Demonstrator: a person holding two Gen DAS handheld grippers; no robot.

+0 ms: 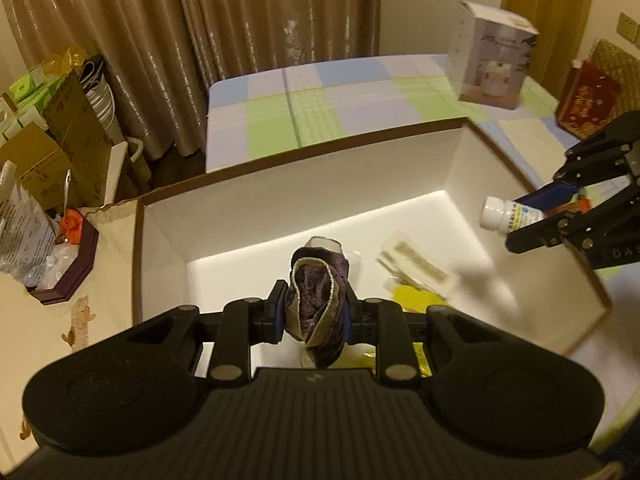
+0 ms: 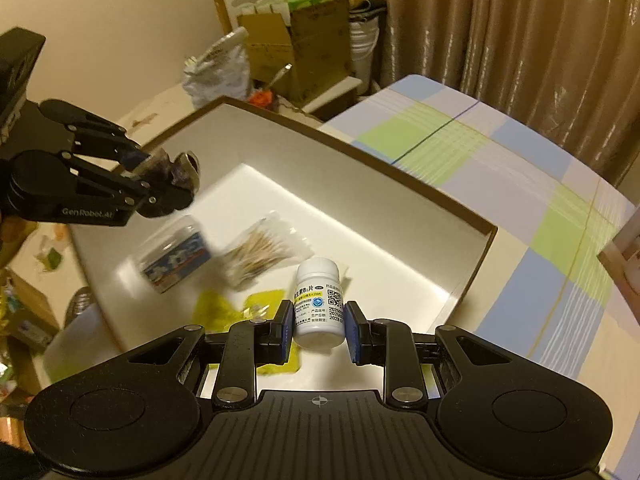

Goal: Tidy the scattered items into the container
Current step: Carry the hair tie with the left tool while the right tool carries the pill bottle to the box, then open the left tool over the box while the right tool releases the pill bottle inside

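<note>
Two tools hang over the white box [image 1: 452, 160] at once, and that crowding is where I'd expect trouble. The left tool [image 1: 314, 312] is clamped on a dark purple pouch [image 1: 316, 300], the right tool [image 2: 318, 326] on a white pill bottle [image 2: 318, 304], both tilted down toward the box floor.

Already inside lie a clear jar [image 2: 176, 252], a bag of cotton swabs [image 2: 260, 252] and some yellow packets [image 2: 224, 308], clustered at the near end. A bottle let go from this height could bounce off the jar or roll; it is round and smooth, so I'd guess it wanders once released. The pouch is soft and bunched, with a flap hanging below the pads, and it might snag on a pad when the left tool lets go.

Both tools head for much the same patch, so one could knock the other or nudge its load loose. The box's brown-edged wall stands between the right tool and the far floor.

Around it: a checked cloth [image 1: 320, 92] on the table, a carton [image 1: 492, 56] standing beyond the box, cardboard boxes [image 1: 60, 136] and a bag [image 1: 24, 224] off to one side, curtains [image 1: 240, 12] behind.
</note>
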